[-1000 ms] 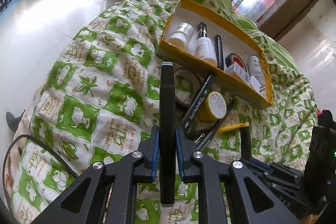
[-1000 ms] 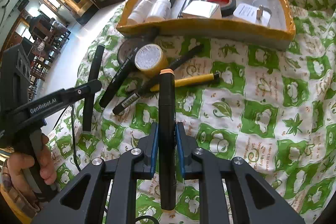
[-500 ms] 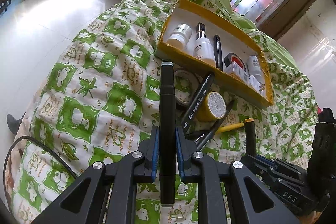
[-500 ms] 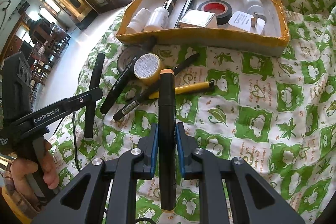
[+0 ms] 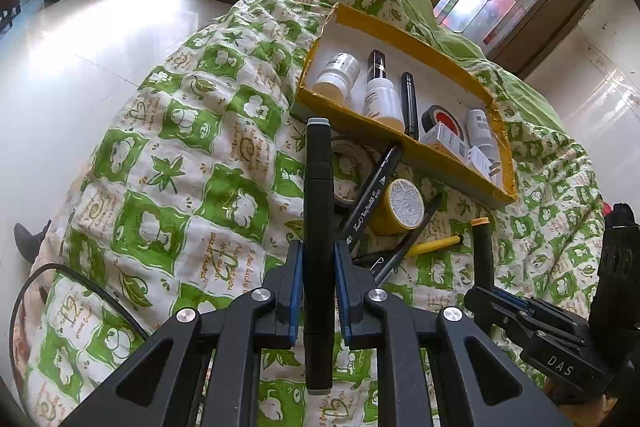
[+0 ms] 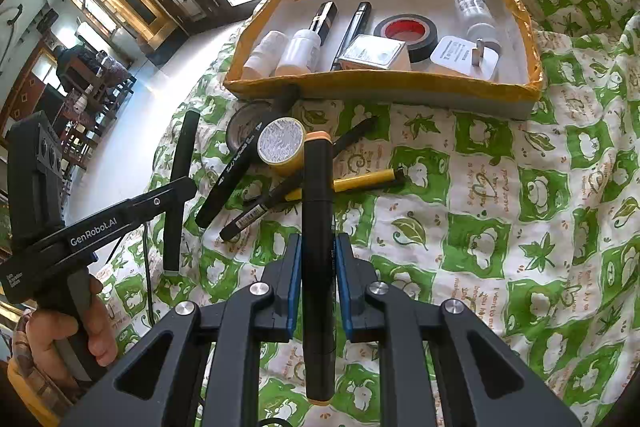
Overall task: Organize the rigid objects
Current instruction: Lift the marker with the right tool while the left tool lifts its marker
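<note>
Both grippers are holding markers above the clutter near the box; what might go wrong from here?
1. The yellow-rimmed cardboard box is already crowded, so the orange-capped black marker in the right gripper may land on the red-cored black tape roll.
2. The grey-capped black marker in the left gripper could knock the yellow tape roll lying below it.

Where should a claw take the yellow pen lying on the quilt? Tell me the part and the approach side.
Grip the slim yellow pen on its bare barrel toward the black tip end, coming from above with the fingers across its width. It lies flat on the green-and-white quilt, and its other end runs under the black pens, so that side looks crowded.
</note>
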A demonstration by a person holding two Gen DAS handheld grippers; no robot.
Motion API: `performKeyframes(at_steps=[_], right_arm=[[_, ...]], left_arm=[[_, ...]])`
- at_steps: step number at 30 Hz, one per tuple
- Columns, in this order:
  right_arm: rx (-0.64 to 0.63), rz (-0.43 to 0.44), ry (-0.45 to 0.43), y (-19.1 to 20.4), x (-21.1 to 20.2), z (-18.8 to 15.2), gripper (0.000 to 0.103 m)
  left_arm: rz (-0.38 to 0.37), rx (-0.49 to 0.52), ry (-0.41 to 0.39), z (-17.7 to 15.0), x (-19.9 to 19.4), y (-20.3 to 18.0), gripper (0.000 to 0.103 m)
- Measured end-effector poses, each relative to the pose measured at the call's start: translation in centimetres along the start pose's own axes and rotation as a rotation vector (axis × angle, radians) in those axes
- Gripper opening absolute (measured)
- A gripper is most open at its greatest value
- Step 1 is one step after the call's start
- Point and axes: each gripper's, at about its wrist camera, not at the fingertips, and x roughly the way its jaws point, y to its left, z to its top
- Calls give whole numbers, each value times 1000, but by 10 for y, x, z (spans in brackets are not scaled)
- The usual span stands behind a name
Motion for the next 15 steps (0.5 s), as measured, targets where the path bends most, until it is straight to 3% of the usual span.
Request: performKeyframes(at_steps=[15], right_arm=[[4,2,-6,-2,-2,1,16]], left_arm=[[1,0,-2,-1,-1,-1,14]])
